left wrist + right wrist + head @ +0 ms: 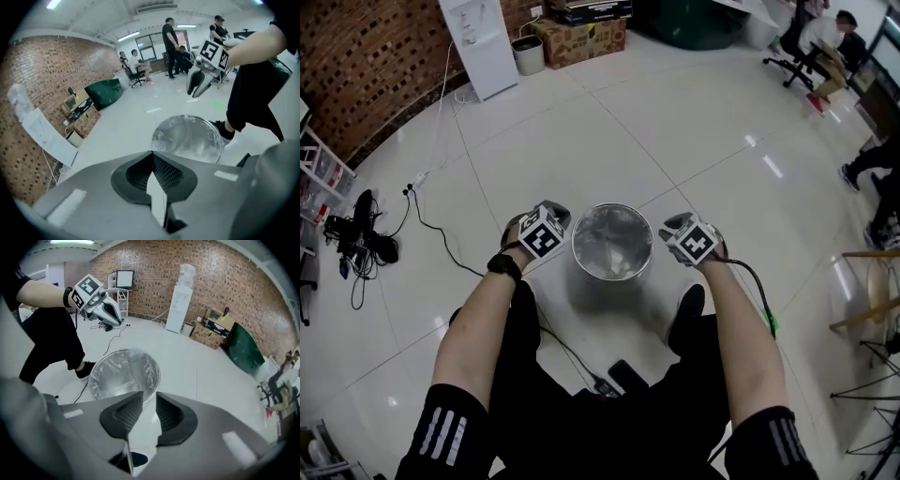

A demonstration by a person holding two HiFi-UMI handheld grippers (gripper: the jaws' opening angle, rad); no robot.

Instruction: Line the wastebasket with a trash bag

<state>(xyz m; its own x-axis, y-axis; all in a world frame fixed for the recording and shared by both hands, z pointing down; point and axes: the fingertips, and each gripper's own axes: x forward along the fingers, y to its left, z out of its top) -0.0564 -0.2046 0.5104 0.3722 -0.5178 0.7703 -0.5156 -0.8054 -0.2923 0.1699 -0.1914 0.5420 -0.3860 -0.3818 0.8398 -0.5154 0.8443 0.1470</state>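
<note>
Clear plastic film, the trash bag (614,239), is listed first. In the head view it is spread inside the wastebasket (575,248), which stands upright on the white tiled floor (694,122) just ahead of the person's feet. The left gripper (542,232) and the right gripper (691,240) are held one at each side of the rim, near it but not touching. This placement is judged to suit working the bag's edge from both sides at once. Cables (366,239) are noted well apart at the left.

Left gripper view. The left gripper (153,152) is entered as clenched: its pads are pressed together at the tips and nothing is caught between them. The lined wastebasket (155,138) is seen beyond and below the tips, untouched. The right gripper (202,80) is seen high on the far side.

Right gripper view. The right gripper (149,393) is entered as released: its jaws are set a narrow way apart, and only floor and basket wall are seen through the gap. No film is held. The wastebasket (93,380) is seen just past the tips, and the left gripper (101,308) is held opposite.

The lining is judged largely done. Whether the film is folded fully over the rim cannot be told.
</note>
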